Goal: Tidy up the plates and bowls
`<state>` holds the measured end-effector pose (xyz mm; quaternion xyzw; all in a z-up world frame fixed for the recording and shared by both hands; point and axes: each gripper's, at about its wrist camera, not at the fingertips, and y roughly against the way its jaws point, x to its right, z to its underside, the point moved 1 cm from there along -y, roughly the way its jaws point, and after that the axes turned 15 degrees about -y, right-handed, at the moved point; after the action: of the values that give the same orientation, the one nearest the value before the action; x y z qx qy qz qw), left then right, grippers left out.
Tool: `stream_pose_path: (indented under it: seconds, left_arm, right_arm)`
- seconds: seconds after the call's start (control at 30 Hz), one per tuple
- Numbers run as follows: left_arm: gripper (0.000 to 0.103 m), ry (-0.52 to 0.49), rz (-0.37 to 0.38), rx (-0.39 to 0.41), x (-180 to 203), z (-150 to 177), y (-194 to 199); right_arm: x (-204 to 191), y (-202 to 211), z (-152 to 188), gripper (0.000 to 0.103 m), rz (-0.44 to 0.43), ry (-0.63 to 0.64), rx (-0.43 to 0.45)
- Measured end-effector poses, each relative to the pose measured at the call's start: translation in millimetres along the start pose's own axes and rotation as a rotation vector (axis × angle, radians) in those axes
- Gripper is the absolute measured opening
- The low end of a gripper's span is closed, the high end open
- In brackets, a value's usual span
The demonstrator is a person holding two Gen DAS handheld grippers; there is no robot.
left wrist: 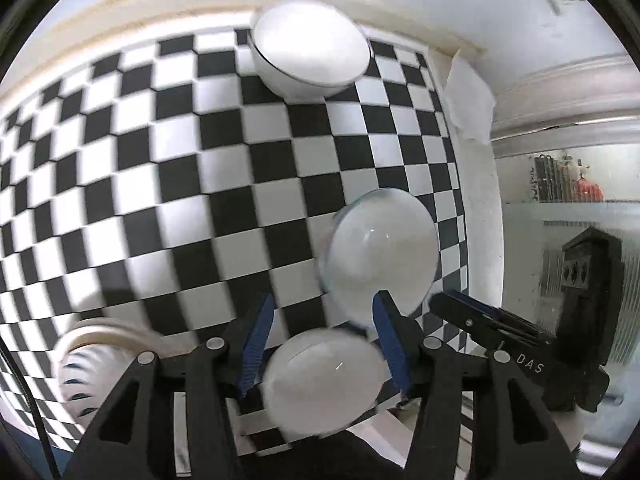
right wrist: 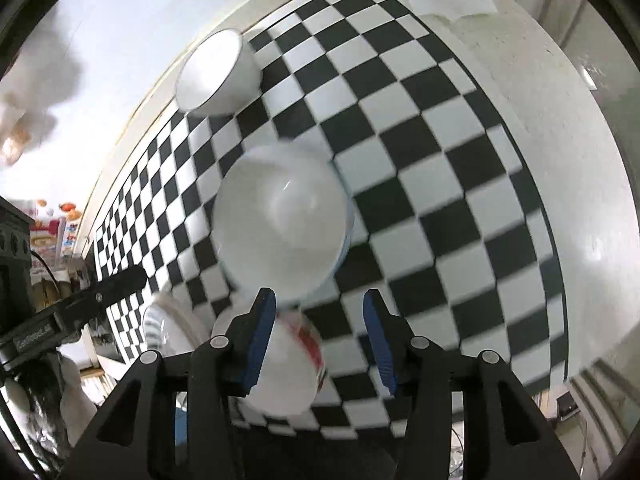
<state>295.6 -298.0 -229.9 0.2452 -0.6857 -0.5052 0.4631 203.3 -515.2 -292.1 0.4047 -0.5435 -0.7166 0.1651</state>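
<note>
Bowls are scattered over the checkered tablecloth (left wrist: 160, 168), and both grippers hang above them with nothing held. From the left wrist view, the left gripper (left wrist: 322, 330) has its blue pads parted and empty; a small white bowl (left wrist: 320, 380) sits right below the gap, the big glassy bowl (left wrist: 380, 256) is just past the right-hand pad, a far white bowl (left wrist: 310, 52) sits up by the table edge, and a ribbed striped dish (left wrist: 86, 368) is off at the lower left. The other tool shows as a black shape at the right. From the right wrist view, the right gripper (right wrist: 320, 336) is also spread and empty, with the large bowl (right wrist: 280, 224) straight ahead of it, a red-marked bowl (right wrist: 288, 364) partly under the left-hand pad, the striped dish (right wrist: 168, 328) beside that, and the far bowl (right wrist: 218, 74) tilted near the cloth's edge. Count-wise, that's four pieces in each view, likely the same four; no flat plate is clearly visible. Risk-wise, the pieces near the grippers sit close together, so a sloppy descent could knock one into its neighbour. Everything's blurry too, so aiming for a rim now probably means a glancing pinch and a slipped bowl.
</note>
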Motion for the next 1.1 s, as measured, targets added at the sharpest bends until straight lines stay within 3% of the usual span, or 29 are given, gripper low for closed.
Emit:
stream_pose_path:
  seconds: [0.17,0.2,0.23,0.27,0.33,0.37,0.43,0.63,0.83,1.1]
  left_arm:
    - [0.047,0.013,-0.052,-0.08,10,-17,-50]
    - [0.041,0.017,-0.055,-0.084,11,-18,-55]
    - [0.025,0.026,-0.069,-0.095,11,-19,-63]
    - [0.018,0.033,-0.066,-0.108,11,-19,-71]
    - [0.014,0.038,-0.086,-0.11,13,-17,-78]
    - [0.014,0.034,-0.103,-0.106,16,-16,-79]
    - [0.014,0.039,-0.118,-0.102,18,-14,-78]
    - [0.014,0.045,-0.142,-0.054,31,1,-56]
    - [0.014,0.028,-0.149,0.025,43,21,-10]
    - [0.014,0.034,-0.138,0.068,44,61,30]
  right_arm:
    - [5,-25,-40,0.049,-0.022,0.012,-0.049]
    - [5,-29,-45,0.049,-0.024,0.021,-0.061]
    - [5,-36,-49,0.049,-0.023,0.031,-0.072]
    - [5,-41,-52,0.048,-0.019,0.039,-0.085]
    - [1,-57,-54,0.035,-0.017,0.053,-0.105]
    - [1,-59,-55,0.019,-0.016,0.063,-0.118]
    - [2,-62,-56,0.015,-0.002,0.08,-0.126]
    - [-2,-55,-53,0.013,-0.006,0.117,-0.12]
    - [-17,-18,-37,0.013,-0.033,0.168,-0.086]
    - [-40,25,12,0.013,-0.042,0.263,-0.074]
